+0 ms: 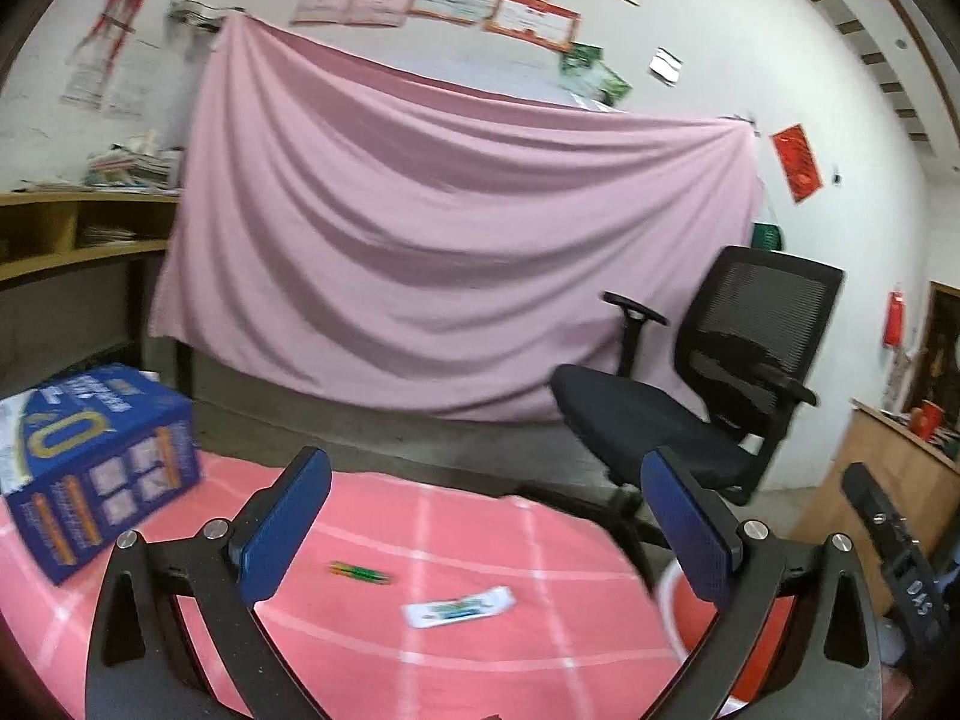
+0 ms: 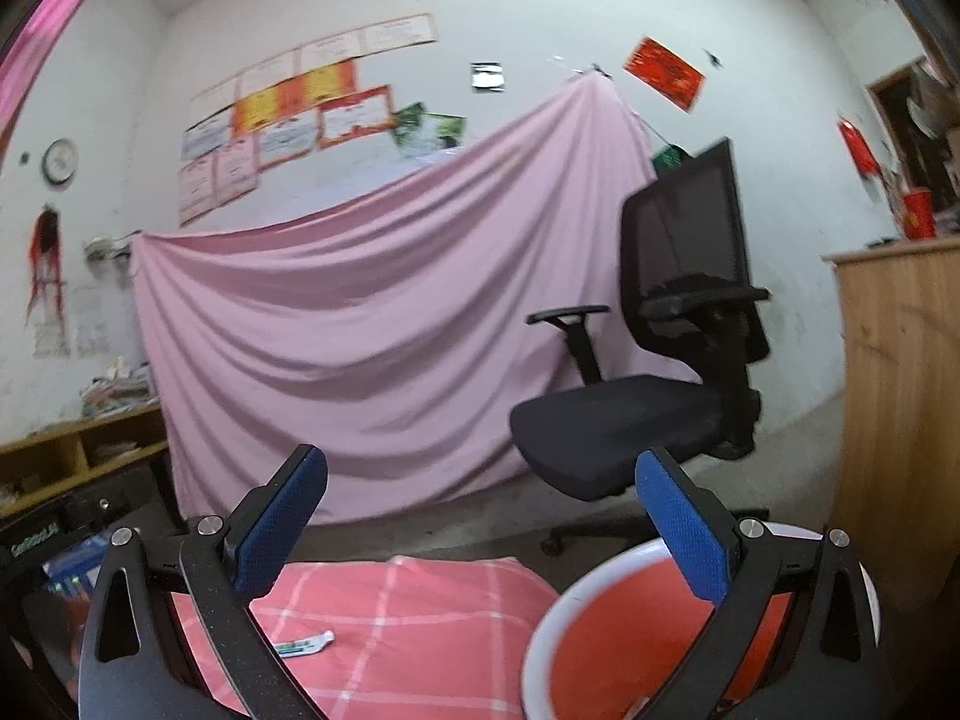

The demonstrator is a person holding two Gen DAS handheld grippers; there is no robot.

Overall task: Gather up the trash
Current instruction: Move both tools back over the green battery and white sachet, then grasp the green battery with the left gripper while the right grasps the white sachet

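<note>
Both my claws are spread wide with nothing between the pads: the left gripper [image 1: 486, 516] hangs over the pink cloth [image 1: 420, 648], and the right gripper [image 2: 480, 516] sits above the edge where the cloth meets the bin [image 2: 558, 618]. No earlier picture to compare, so I judge only from how things lie. Two pieces of trash are left on the cloth — a white wrapper [image 1: 459, 606] with coloured print, lying flat near the middle, and a small green wrapper [image 1: 360, 571] just beyond it, the two near each other but apart. From the right wrist I see the white wrapper again, partly behind the left finger. The bin stands off the cloth's right edge; its red inside shows, but the part I can see holds nothing I can make out, and the bottom is hidden by my own fingers. The blue box [image 1: 102, 468] at the left looks like no trash to me. So I'd say at least two picks remain, the white wrapper being the nearer.
</note>
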